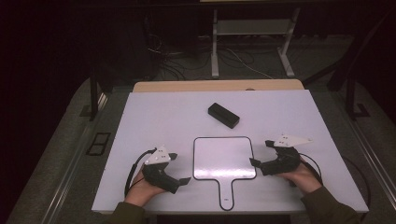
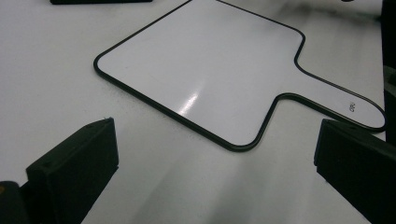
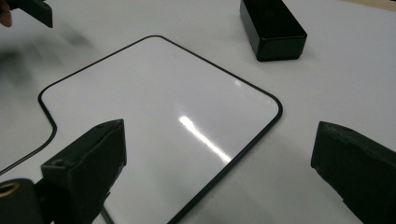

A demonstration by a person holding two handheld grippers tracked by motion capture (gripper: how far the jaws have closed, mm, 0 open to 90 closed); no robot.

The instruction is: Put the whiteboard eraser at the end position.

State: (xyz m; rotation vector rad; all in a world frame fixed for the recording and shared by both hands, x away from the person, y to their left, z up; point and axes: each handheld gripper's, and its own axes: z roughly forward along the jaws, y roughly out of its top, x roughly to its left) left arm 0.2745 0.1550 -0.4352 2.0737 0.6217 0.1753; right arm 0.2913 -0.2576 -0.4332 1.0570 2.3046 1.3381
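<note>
White table (image 1: 154, 116): bare top, so everything w/in easy reach. Paddle-shaped whiteboard (image 1: 224, 157) flat at near-centre, handle toward person, prob. for easy pick-up from near edge. Black box (image 1: 223, 115) beyond, apart, angled. Left gripper (image 1: 180, 169) just beside board's left edge, right gripper (image 1: 261, 152) at right edge; both w/ fingers spread wide, empty, flanking board as if readying approach.

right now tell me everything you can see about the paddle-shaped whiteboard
The whiteboard is a flat, glossy white panel with rounded corners and a thin black edge, shaped like a paddle. A short handle with a small hole and tiny print points toward the person. Its surface looks blank and reflects a light. It lies flat on the white table, between the two tongs, which are open and not touching it.
</note>
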